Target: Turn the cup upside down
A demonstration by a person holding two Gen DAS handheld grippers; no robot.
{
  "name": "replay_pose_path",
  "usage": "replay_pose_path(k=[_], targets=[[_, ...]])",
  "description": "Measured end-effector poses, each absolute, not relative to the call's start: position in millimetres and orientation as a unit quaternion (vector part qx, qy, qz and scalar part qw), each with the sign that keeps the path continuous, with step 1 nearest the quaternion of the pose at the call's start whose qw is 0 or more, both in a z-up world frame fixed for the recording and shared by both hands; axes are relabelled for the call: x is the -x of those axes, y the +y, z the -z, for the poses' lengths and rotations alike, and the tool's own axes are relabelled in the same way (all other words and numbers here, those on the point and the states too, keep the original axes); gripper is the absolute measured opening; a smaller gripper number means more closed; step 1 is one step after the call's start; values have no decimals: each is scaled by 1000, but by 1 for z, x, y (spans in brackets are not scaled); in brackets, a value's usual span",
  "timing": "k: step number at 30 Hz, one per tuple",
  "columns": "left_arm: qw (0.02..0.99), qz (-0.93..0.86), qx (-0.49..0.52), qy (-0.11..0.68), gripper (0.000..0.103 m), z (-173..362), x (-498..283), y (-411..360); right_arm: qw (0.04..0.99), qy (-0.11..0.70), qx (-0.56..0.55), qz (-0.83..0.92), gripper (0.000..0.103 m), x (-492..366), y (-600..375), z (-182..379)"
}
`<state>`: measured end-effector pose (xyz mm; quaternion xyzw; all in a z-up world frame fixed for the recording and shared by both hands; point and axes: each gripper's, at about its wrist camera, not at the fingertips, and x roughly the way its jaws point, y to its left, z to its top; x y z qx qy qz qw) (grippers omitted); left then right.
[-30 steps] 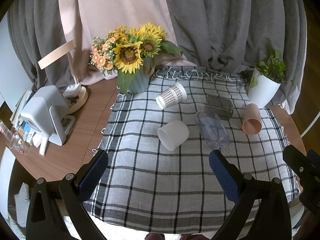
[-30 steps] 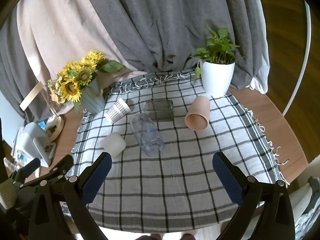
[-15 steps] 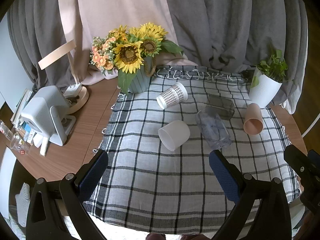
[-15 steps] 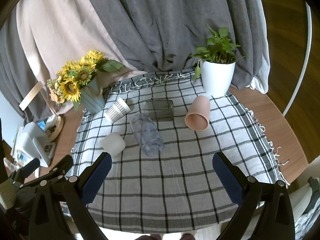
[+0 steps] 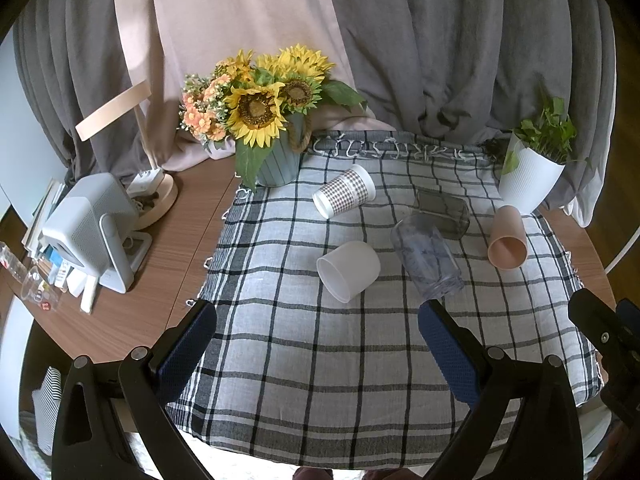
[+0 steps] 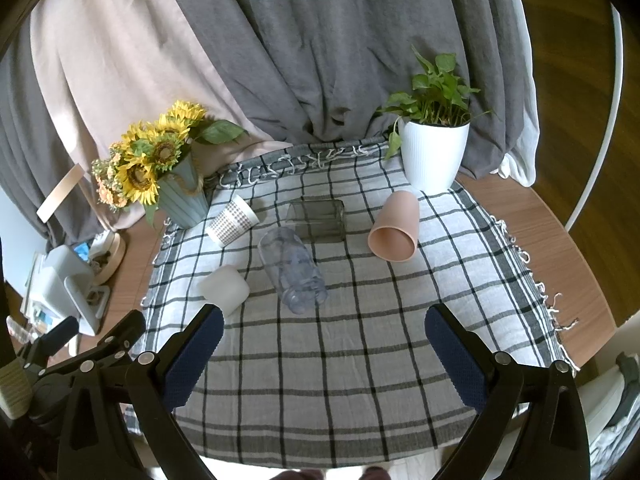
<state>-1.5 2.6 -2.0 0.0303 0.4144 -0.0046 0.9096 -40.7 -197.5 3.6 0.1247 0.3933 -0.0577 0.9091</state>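
Note:
Several cups lie on their sides on a checked cloth [image 5: 320, 344]. A white cup [image 5: 348, 270] [image 6: 225, 288] lies nearest the left gripper. A checked paper cup [image 5: 345, 191] [image 6: 233, 221] lies behind it. A clear plastic cup [image 5: 427, 255] [image 6: 293, 270] and a dark glass tumbler [image 5: 442, 210] [image 6: 318, 220] lie mid-cloth. A pink cup [image 5: 507, 238] [image 6: 395, 227] lies at the right. My left gripper [image 5: 318, 346] and right gripper [image 6: 322, 346] are both open and empty, above the cloth's near edge.
A sunflower vase [image 5: 276, 160] [image 6: 182, 196] stands at the cloth's back left. A white potted plant [image 5: 530, 178] [image 6: 434, 156] stands at the back right. A grey device [image 5: 86, 228], a lamp base [image 5: 154, 200] and clutter sit on the wooden table at the left. Curtains hang behind.
Both views have shifted very slightly; the cups have not moved and both grippers stay open.

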Motion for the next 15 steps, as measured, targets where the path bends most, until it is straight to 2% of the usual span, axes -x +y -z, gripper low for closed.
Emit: replay_pose_path(k=[15], targets=[[909,4,-31,416,103,3,-2,2,908,396,-124,58,102,39,-196,-2]])
